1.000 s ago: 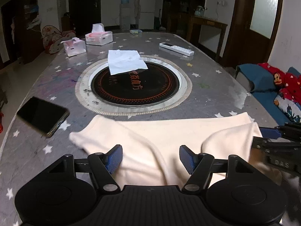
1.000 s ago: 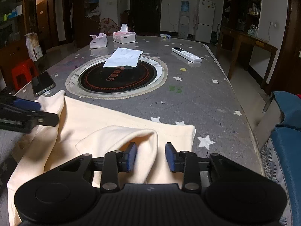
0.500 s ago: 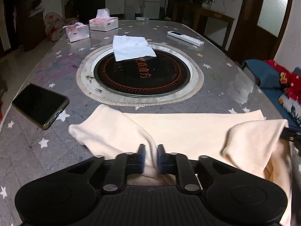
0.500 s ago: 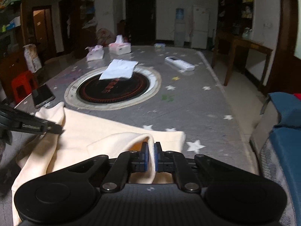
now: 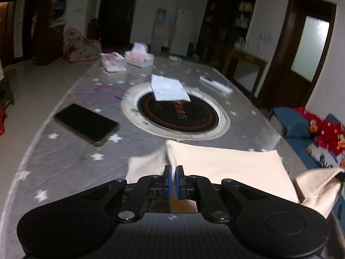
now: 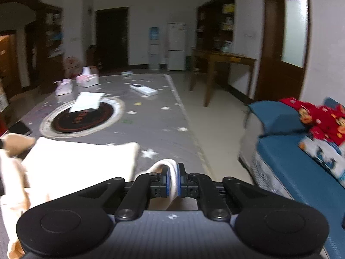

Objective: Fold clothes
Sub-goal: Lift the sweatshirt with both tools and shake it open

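At the near edge of the grey star-patterned desk [image 5: 71,151] we've got the cream garment [image 5: 226,164] spread flat, and both grippers are on it. Our left gripper [image 5: 173,180] has its blue fingers [image 5: 167,181] pinched nearly together with a ridge of the cream cloth caught between them, the fabric rising up from the desk to the pads. Over on the other side, our right gripper [image 6: 172,179] is clamped too, a rolled fold of the same garment [image 6: 82,161] squeezed between its fingers [image 6: 180,180] and lifted clear of the desk's near right corner. In the left view that raised corner shows as a floppy peak at the right edge. Beyond the cloth sits the round black cooktop [image 5: 174,113] with a white sheet of paper [image 5: 169,87] lying across its far rim. A dark phone [image 5: 86,124] lies off to the left, a white remote [image 5: 215,84] to the far right, and two tissue boxes [image 5: 127,60] sit at the far end.
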